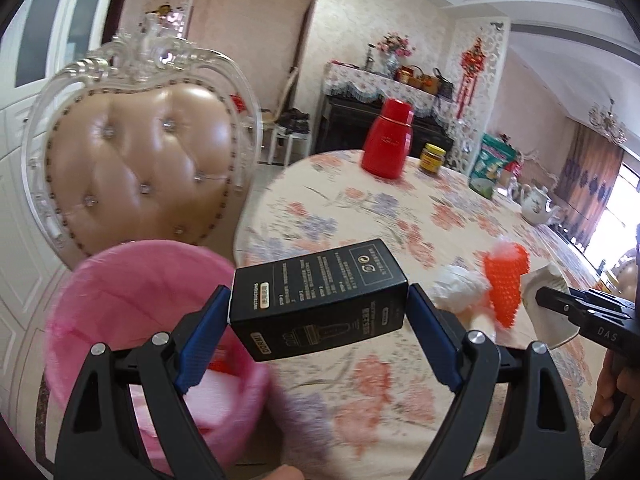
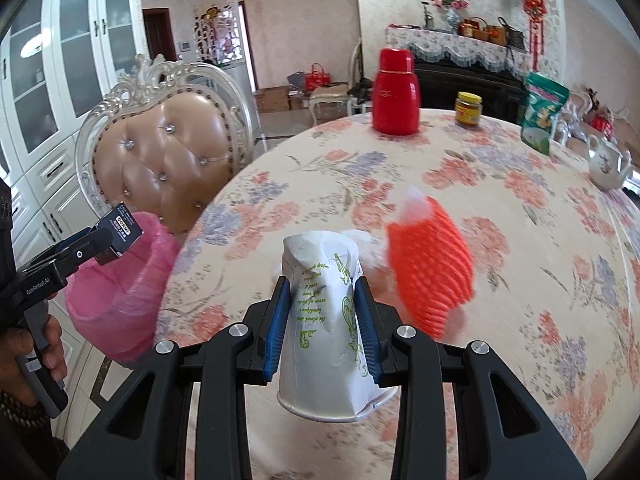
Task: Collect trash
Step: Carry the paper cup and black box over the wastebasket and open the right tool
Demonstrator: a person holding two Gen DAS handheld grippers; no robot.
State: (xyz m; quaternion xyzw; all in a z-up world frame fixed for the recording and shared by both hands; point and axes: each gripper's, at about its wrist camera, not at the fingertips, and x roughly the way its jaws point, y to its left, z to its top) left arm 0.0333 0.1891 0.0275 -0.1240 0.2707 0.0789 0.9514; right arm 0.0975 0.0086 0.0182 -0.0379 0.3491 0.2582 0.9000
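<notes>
My left gripper (image 1: 318, 312) is shut on a black carton box (image 1: 320, 300), held crosswise between its blue pads above the table's near edge, just right of a pink-lined trash bin (image 1: 132, 312). In the right wrist view the same box (image 2: 124, 230) hangs over the bin (image 2: 120, 296) at far left. My right gripper (image 2: 322, 320) is shut on a crushed white paper cup (image 2: 324, 320) with green print, its rim toward the camera. An orange foam net sleeve (image 2: 430, 268) and a crumpled white tissue (image 1: 460, 288) lie on the floral tablecloth (image 2: 520, 240).
A tufted beige chair (image 1: 144, 164) stands behind the bin. At the table's far side stand a red thermos (image 2: 396, 92), a yellow-lidded jar (image 2: 468, 109), a green snack bag (image 2: 542, 114) and a white teapot (image 2: 608, 164). A hand (image 2: 44, 344) holds the left gripper's handle.
</notes>
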